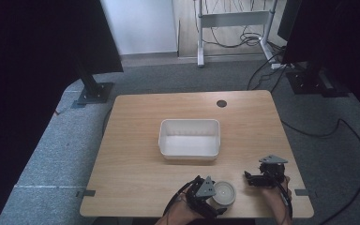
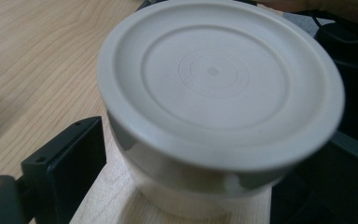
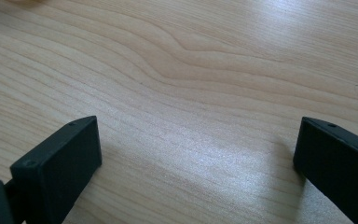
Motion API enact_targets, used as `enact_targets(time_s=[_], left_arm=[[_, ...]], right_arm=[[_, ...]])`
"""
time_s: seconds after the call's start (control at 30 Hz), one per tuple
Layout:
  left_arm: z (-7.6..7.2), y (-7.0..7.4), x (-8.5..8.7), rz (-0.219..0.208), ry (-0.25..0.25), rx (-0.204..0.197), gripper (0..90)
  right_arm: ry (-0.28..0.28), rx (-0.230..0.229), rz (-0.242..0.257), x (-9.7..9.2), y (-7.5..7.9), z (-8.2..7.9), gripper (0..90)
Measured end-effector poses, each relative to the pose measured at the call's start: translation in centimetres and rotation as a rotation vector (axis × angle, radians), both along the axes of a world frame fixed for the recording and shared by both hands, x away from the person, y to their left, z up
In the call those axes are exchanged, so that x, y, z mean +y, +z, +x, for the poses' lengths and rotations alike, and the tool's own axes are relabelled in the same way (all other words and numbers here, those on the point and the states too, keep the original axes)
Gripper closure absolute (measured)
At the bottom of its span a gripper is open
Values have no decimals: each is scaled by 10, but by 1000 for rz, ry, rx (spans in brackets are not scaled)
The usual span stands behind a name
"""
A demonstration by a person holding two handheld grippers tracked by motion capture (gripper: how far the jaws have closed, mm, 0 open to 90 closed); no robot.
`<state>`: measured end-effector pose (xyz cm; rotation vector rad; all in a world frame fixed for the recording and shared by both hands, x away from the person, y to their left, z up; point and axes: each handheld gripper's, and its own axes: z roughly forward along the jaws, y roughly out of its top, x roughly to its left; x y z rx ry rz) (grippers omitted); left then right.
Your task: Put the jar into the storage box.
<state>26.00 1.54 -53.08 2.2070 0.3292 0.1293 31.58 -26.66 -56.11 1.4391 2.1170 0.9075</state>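
The left tongs [image 1: 214, 199] stand apart around the round grey lidded plastic tub [image 1: 224, 192], not yet clamped, the right tongs [image 1: 252, 180] gape over bare wooden worktop [image 1: 136, 140], and the white rectangular plastic bin [image 1: 189, 138] holds nothing, so any transfer looks unstarted.

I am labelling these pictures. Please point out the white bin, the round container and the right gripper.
White bin [image 1: 161, 133]: high view, on its left wall.
Round container [image 2: 214, 79]: left gripper view, middle of its lid.
Right gripper [image 1: 247, 177]: high view, between its fingertips.

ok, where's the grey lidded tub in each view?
High view: grey lidded tub at the table's near edge, by the left gripper.
Left gripper view: tub close up, between the jaws.
Right gripper view: not in it.
Shared landmark: the wooden table, its grain also in both gripper views.
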Motion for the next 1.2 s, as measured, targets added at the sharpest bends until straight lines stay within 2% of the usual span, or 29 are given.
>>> enact_targets(time_s=[0.2, 0.67, 1.0, 1.2], left_arm=[[0, -1, -9, 15, -10, -6, 68], [-1, -3, -21, 29, 15, -34, 101], [3, 2, -15, 26, 61, -37, 102], [5, 5, -13, 35, 63, -48, 102]], right_arm=[[2, 1, 0, 0, 0, 0, 3], [3, 1, 0, 0, 0, 0, 4], [6, 1, 0, 0, 0, 0, 5], [6, 0, -1, 0, 0, 0, 5]])
